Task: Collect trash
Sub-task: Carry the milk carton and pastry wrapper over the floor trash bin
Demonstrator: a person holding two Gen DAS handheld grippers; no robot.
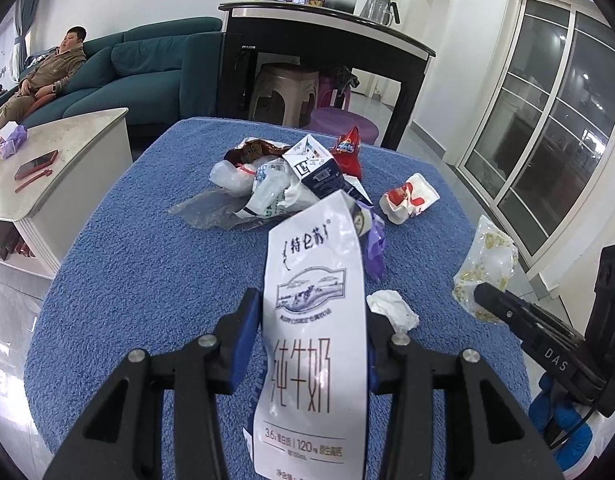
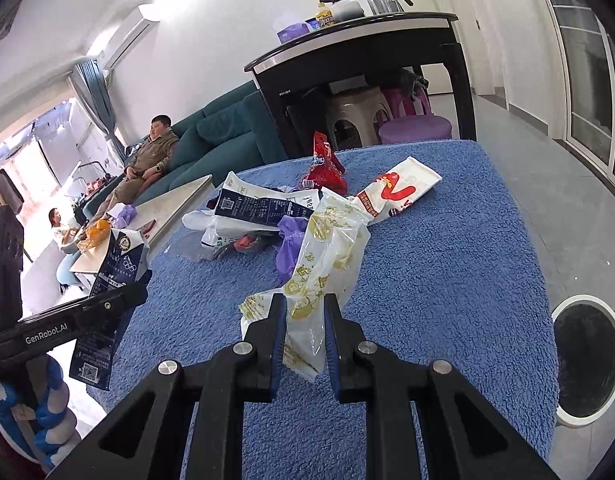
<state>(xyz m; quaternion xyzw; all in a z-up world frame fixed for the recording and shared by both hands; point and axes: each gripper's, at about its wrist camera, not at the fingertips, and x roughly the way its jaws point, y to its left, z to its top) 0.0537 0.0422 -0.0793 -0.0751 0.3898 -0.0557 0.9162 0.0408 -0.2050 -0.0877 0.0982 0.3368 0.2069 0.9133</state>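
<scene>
Nearest the left wrist camera, the left gripper (image 1: 307,320) is clamping its jaws on a flattened white milk carton with dark printed characters (image 1: 313,320), which is sticking up between the blue pads above the blue terry-cloth tabletop (image 1: 147,260). In the right wrist view, the right gripper (image 2: 305,312) is pinching its jaws, nearly together, on a crinkled clear plastic wrapper with gold print (image 2: 327,264), which is hanging lifted over the cloth. The same wrapper is showing at the right edge of the left view.

Just beyond the left gripper, a crumpled white tissue (image 1: 391,308) is lying on the cloth, with a purple scrap of wrapper (image 1: 377,248) a little farther on. Past these, the main heap of trash is sitting mid-tabletop: a dark blue and white carton (image 1: 319,168), white crumpled plastic bags (image 1: 267,188) and a red snack packet (image 1: 349,152) at the far side. A white wrapper with red markings (image 1: 409,198) is lying apart to the right of the heap.

Beside the tabletop, on the floor, a round white bin with a dark opening (image 2: 587,356) is standing. Farther back, a black side table (image 1: 327,40) and a teal sofa (image 1: 147,68) with a seated person are filling the room.
</scene>
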